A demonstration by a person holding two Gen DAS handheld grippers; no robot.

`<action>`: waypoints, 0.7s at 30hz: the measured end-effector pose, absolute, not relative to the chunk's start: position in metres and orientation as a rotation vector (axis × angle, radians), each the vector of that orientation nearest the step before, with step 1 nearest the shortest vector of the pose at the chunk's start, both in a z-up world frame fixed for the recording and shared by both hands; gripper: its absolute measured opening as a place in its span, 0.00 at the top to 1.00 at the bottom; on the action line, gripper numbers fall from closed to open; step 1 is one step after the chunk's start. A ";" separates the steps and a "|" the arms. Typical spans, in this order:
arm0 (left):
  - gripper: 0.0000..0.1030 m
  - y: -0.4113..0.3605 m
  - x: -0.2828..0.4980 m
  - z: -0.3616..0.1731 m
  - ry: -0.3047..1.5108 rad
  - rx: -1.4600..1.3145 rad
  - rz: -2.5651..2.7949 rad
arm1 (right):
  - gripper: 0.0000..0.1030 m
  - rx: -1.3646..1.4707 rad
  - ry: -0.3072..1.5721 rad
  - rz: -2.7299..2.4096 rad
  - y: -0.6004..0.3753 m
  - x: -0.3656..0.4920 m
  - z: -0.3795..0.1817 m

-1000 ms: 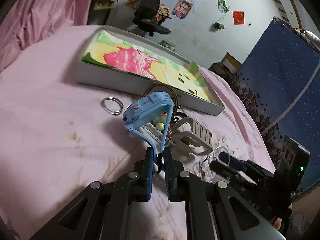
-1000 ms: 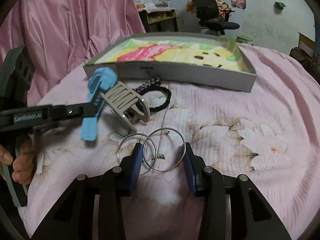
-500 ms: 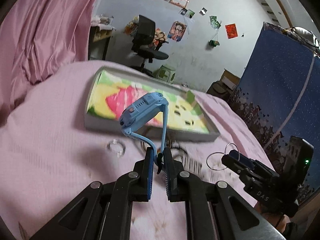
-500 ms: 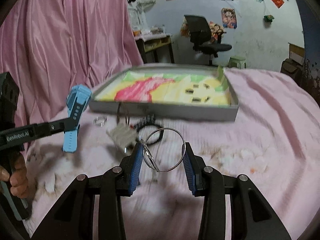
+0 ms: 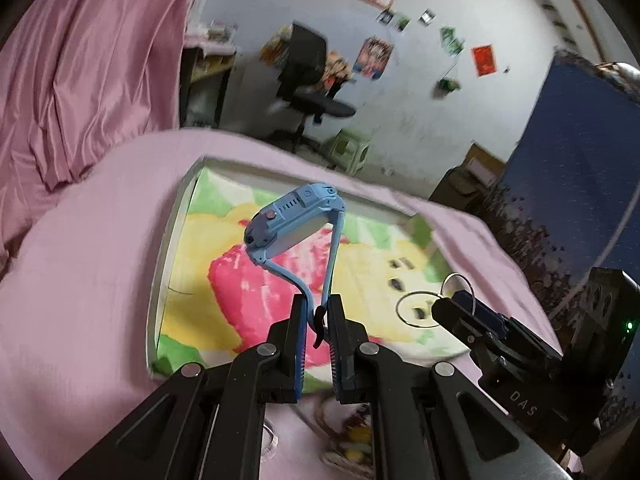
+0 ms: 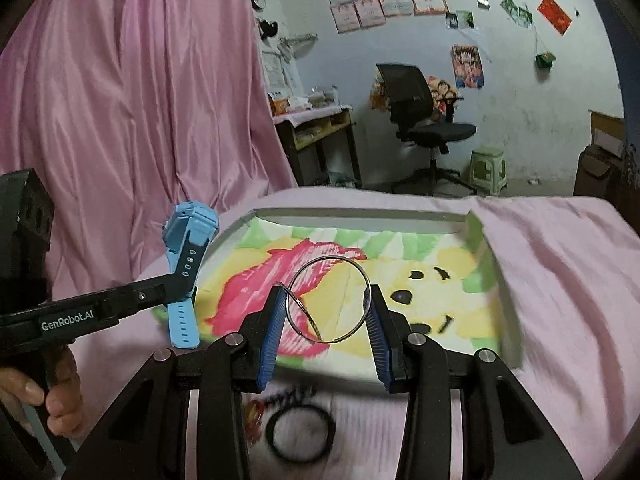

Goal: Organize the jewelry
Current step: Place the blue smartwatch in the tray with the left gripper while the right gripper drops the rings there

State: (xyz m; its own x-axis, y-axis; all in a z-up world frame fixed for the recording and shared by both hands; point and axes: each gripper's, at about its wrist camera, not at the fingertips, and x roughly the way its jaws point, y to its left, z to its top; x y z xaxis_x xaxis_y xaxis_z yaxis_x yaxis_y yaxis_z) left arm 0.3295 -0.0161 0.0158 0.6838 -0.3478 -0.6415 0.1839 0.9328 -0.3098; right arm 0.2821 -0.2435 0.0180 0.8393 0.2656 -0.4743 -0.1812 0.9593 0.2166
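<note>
Left wrist view has the left gripper (image 5: 318, 320) clamped on both straps of the light-blue plastic wristwatch (image 5: 294, 226), whose case stands up and away from the jaws, strap running along the fingers, above the near-left part of the shallow grey tray with a pink, yellow and green lining (image 5: 170, 240). Right wrist view shows the right gripper (image 6: 326, 312) pinching a thin silver wire hoop (image 6: 330, 298) across its width, with a second hoop hanging edge-on at the left pad, over the tray's middle; both loads hang above the lining, so lowering is what I judge remains
</note>
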 end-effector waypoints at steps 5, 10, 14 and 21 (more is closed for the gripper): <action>0.89 -0.019 0.349 -0.007 0.884 -0.214 -0.255 | 0.65 0.186 0.631 0.221 -0.238 0.316 -0.009; 0.82 -0.024 0.346 -0.015 0.911 -0.179 -0.239 | 0.63 0.210 0.738 0.222 -0.237 0.334 -0.030; 0.77 -0.020 0.334 -0.009 0.863 -0.176 -0.244 | 0.63 0.229 0.768 0.232 -0.241 0.330 -0.042; 0.36 -0.008 0.302 0.008 0.749 -0.195 -0.215 | 0.46 0.233 0.709 0.213 -0.247 0.311 -0.034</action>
